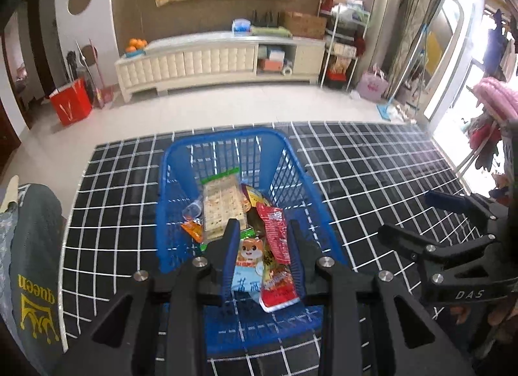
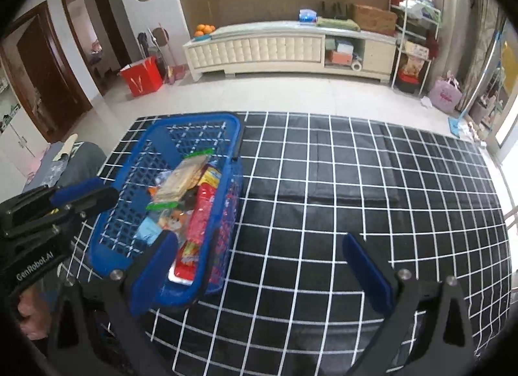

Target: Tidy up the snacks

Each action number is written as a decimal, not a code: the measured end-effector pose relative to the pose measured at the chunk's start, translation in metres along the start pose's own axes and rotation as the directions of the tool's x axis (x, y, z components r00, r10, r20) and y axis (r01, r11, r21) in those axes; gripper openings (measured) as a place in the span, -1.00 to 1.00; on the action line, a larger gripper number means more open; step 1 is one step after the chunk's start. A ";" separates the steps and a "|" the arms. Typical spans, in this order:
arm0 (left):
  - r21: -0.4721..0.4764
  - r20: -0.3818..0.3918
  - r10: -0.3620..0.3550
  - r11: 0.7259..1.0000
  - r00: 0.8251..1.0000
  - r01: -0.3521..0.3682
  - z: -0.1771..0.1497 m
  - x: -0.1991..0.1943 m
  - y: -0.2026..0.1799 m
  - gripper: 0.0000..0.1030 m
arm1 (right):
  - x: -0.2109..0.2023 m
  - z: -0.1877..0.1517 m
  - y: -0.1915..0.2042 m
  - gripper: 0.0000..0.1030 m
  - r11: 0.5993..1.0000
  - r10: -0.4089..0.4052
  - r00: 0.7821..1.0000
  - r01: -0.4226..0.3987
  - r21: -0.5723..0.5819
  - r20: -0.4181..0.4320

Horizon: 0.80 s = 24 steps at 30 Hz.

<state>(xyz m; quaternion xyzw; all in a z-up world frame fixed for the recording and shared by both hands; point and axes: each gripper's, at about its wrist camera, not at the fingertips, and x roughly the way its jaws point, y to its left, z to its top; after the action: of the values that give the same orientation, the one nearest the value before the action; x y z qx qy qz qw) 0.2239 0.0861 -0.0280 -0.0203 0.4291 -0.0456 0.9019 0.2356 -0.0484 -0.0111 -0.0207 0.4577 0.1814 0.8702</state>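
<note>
A blue plastic basket [image 1: 226,134] stands on a black cloth with a white grid [image 1: 372,165]. Inside lie a cracker pack [image 1: 223,207], a red packet [image 1: 275,230], a light-blue packet with a cartoon animal [image 1: 247,262] and an orange packet [image 1: 192,230]. My left gripper [image 1: 263,233] hovers over the basket's near end, its jaws a little apart with nothing pinched between them. To the right of the basket, my right gripper [image 2: 259,241] stands wide open and empty above the cloth [image 2: 356,181]. The right wrist view shows the basket [image 2: 194,117] at left, with the left gripper [image 2: 103,193] beside it.
A person's grey garment printed "queen" [image 1: 32,262] lies at the table's left edge. Across the tiled floor stand a white cabinet [image 1: 220,58], a red bag [image 1: 71,104] and a wire shelf [image 1: 343,45]. The cloth stretches far to the right of the basket.
</note>
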 end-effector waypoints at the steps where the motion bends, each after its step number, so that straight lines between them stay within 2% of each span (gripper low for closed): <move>1: 0.002 0.010 -0.001 1.000 1.000 0.001 -0.002 -0.007 -0.002 -0.47 | -0.008 -0.002 0.002 0.99 1.000 -0.001 1.000 0.001 -0.005 0.013; 3: 0.004 0.043 0.017 1.000 0.999 -0.017 -0.007 -0.025 -0.007 -0.47 | -0.027 -0.009 0.009 0.99 1.000 -0.001 0.999 0.002 -0.019 0.048; 8: -0.017 0.106 0.003 1.000 0.994 -0.001 -0.024 -0.064 -0.013 -0.47 | -0.068 -0.023 0.020 0.99 0.998 0.003 0.993 0.004 -0.055 0.122; 11: -0.023 0.173 0.021 1.000 0.985 -0.017 -0.040 -0.093 -0.019 -0.44 | -0.095 -0.032 0.027 0.99 0.997 -0.001 0.982 0.015 -0.072 0.187; 12: -0.027 0.206 0.027 0.999 0.978 -0.022 -0.047 -0.106 -0.021 -0.34 | -0.101 -0.035 0.029 0.99 0.997 -0.004 0.979 0.020 -0.075 0.205; 14: -0.029 0.246 0.034 0.999 0.969 -0.028 -0.054 -0.120 -0.025 0.39 | -0.117 -0.044 0.033 0.99 0.996 -0.015 0.969 0.036 -0.081 0.245; 15: -0.026 0.281 0.038 0.999 0.959 -0.032 -0.061 -0.130 -0.027 0.48 | -0.124 -0.049 0.035 0.99 0.996 -0.018 0.966 0.041 -0.084 0.259; 18: -0.019 0.358 0.045 0.999 0.933 -0.041 -0.079 -0.155 -0.034 0.53 | -0.142 -0.066 0.040 0.99 0.993 -0.038 0.951 0.070 -0.093 0.306; 19: -0.017 0.373 0.045 0.999 0.927 -0.042 -0.085 -0.162 -0.036 0.65 | -0.147 -0.072 0.042 0.99 0.993 -0.044 0.946 0.078 -0.092 0.322; 22: -0.006 0.397 0.033 0.999 0.917 -0.034 -0.100 -0.175 -0.041 0.75 | -0.161 -0.091 0.045 0.99 0.990 -0.071 0.930 0.110 -0.089 0.360; 24: 0.000 0.416 0.052 0.998 0.908 -0.058 -0.111 -0.183 -0.047 0.86 | -0.167 -0.102 0.047 0.99 0.987 -0.093 0.924 0.135 -0.088 0.371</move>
<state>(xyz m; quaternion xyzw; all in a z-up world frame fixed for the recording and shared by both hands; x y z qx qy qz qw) 0.0200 0.0578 0.0472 -0.0118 0.2272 -0.0176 0.9736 0.0533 -0.0747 0.0697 -0.0620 0.2746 0.1565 0.9467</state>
